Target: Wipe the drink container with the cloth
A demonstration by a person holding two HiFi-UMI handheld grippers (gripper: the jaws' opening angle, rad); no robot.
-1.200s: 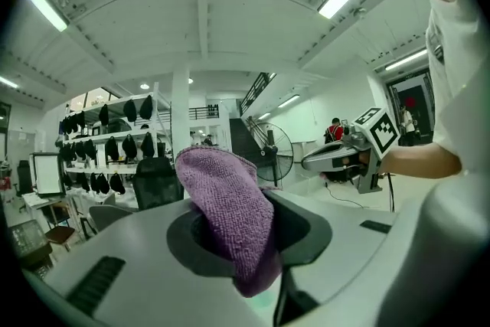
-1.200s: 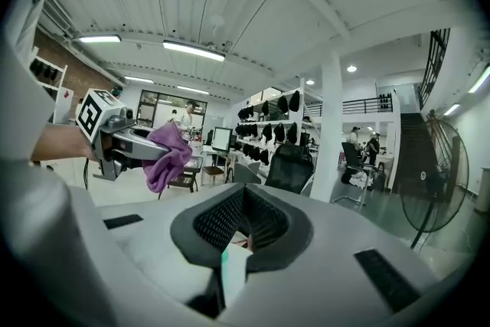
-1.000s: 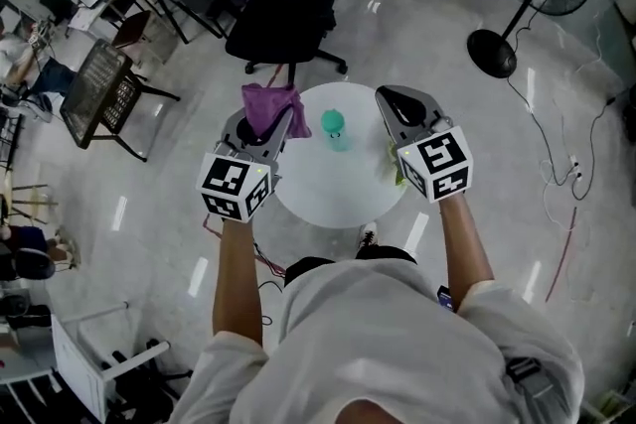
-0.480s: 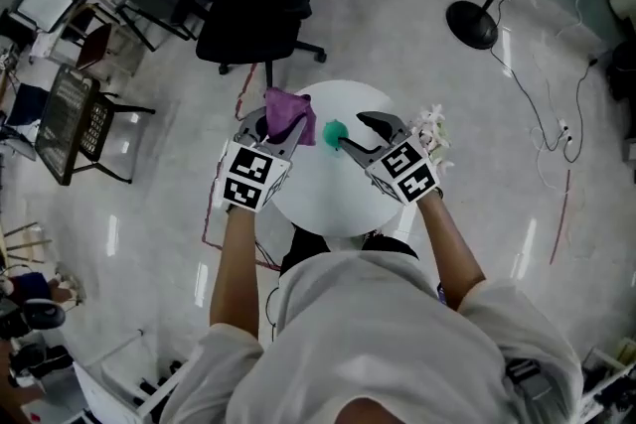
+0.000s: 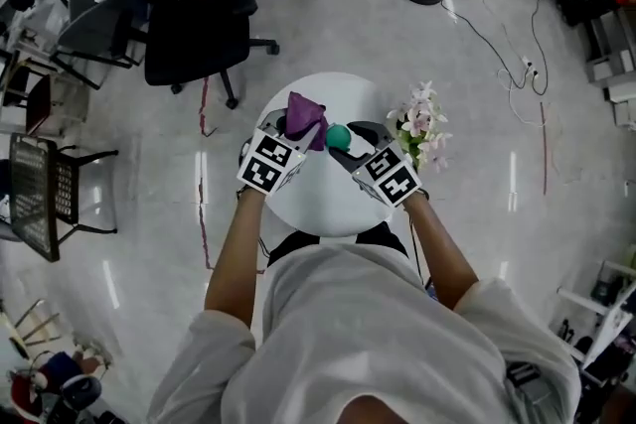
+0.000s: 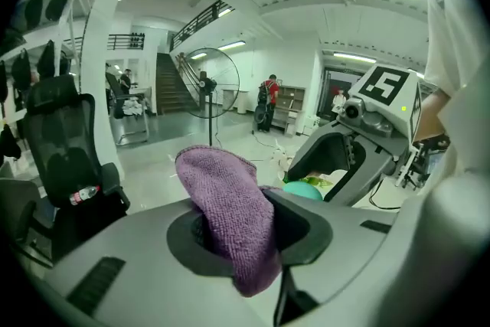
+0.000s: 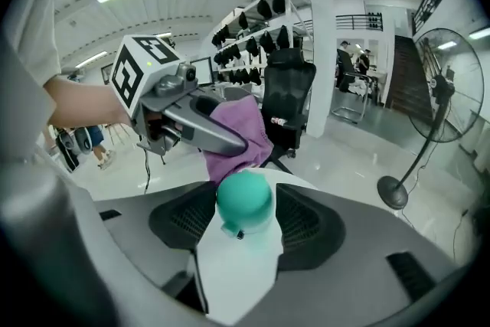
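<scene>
drink container: teal, smooth, dome-topped | cloth: purple terry, draped

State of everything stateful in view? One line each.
cloth, bunched, clamped in left gripper
left gripper, shut on cloth
drink container, upright on table, capped, between right gripper jaws, not gripped
right gripper, open, jaws have just been opening with the drink container between them
</scene>
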